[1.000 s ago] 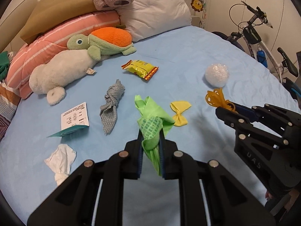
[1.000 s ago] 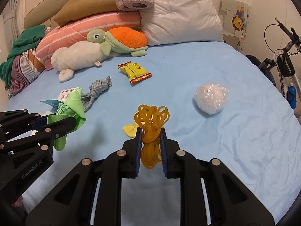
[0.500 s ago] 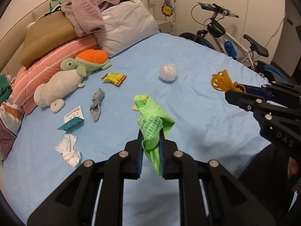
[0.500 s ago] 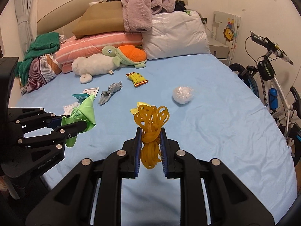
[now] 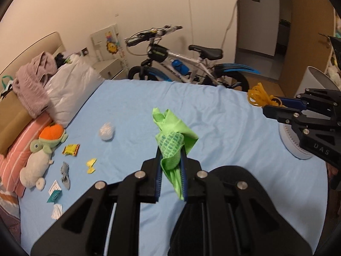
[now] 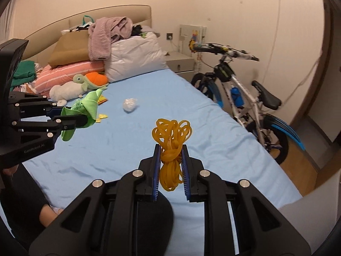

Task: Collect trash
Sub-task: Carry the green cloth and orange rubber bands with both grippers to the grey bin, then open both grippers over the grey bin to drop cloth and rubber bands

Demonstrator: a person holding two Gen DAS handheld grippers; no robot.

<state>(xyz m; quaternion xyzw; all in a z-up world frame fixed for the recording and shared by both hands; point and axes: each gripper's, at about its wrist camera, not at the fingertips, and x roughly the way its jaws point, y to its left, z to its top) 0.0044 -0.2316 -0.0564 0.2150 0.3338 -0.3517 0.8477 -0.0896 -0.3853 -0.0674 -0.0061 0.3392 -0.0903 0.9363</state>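
My left gripper (image 5: 170, 149) is shut on a crumpled green wrapper (image 5: 173, 132) and holds it high above the blue bed (image 5: 213, 111); it also shows in the right wrist view (image 6: 85, 106). My right gripper (image 6: 170, 149) is shut on a bundle of orange rubber bands (image 6: 171, 134), seen at the right in the left wrist view (image 5: 259, 95). Left on the bed are a clear plastic ball (image 5: 106, 131), a yellow snack packet (image 5: 71, 149), a yellow scrap (image 5: 91, 165), a grey rag (image 5: 65, 171), a paper card (image 5: 54, 194) and a white tissue (image 5: 57, 211).
A white bin (image 5: 313, 85) stands on the floor past the bed's right edge, behind my right gripper. A bicycle (image 5: 187, 64) leans along the bed's far side. Pillows and plush toys (image 5: 40, 149) pile at the headboard.
Both grippers have pulled back and up from the bed and swung to the right, still holding the wrapper and rubber bands. The bicycle, floor and white bin have come into view.
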